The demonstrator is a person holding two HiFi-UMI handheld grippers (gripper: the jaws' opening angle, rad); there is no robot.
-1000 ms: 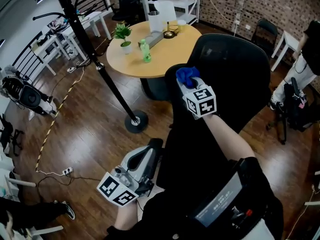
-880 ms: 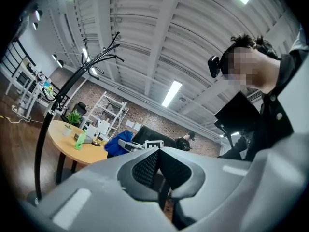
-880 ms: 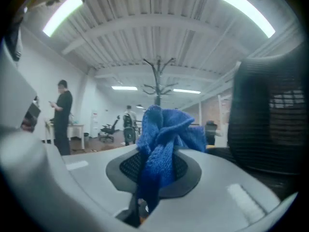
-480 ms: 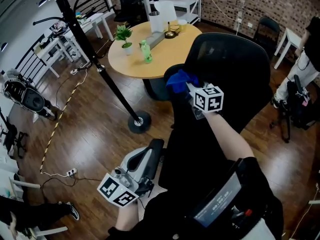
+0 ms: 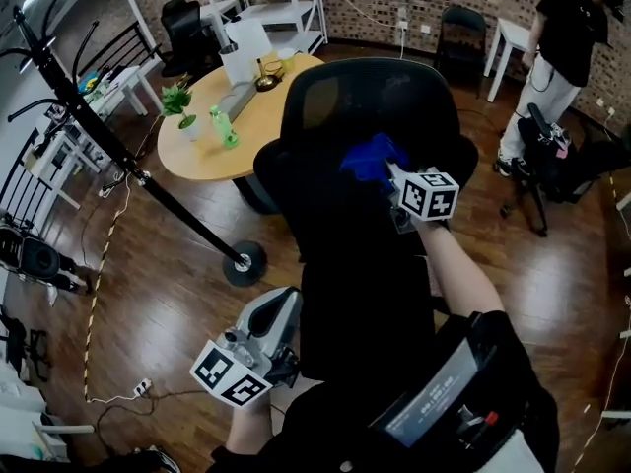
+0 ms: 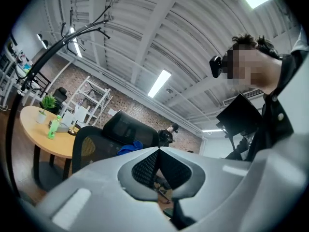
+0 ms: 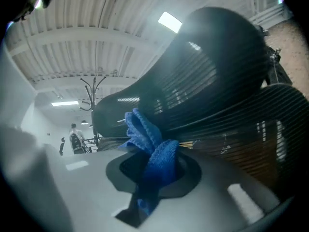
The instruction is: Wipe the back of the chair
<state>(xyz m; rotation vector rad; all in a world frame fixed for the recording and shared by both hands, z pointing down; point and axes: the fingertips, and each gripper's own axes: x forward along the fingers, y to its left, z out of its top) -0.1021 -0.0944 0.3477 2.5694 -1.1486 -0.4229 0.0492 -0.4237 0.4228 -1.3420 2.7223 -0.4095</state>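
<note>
A dark wooden floor (image 5: 158,284) runs through a brick-walled room, and at its middle stands the black mesh chair (image 5: 325,195), its back turned to the person and its headrest uppermost. The back hides the seat and base. Behind the chair is a round wooden worktop (image 5: 227,136), partly covered by it. A slanting black pole (image 5: 128,166) on a round foot stands to the left, and a person (image 5: 562,37) stands at the far right. The right tool (image 5: 389,172) is held up at the chair's upper back, its jaws clamped on a blue cloth (image 5: 370,158). In the head view the cloth lies against the mesh just beneath the headrest. The right gripper view shows the right tool (image 7: 154,170) with the cloth (image 7: 152,153) bunched in the jaws, its loose folds standing toward the chair (image 7: 217,81); how firmly it presses there cannot be told. The left tool (image 5: 284,308) sits low beside the chair's lower left edge. In the left gripper view the left tool (image 6: 158,151) has its jaws closed together on nothing and tilts upward at the ceiling. A small potted plant (image 5: 177,101) and a green bottle (image 5: 227,126) stand on the worktop.
</note>
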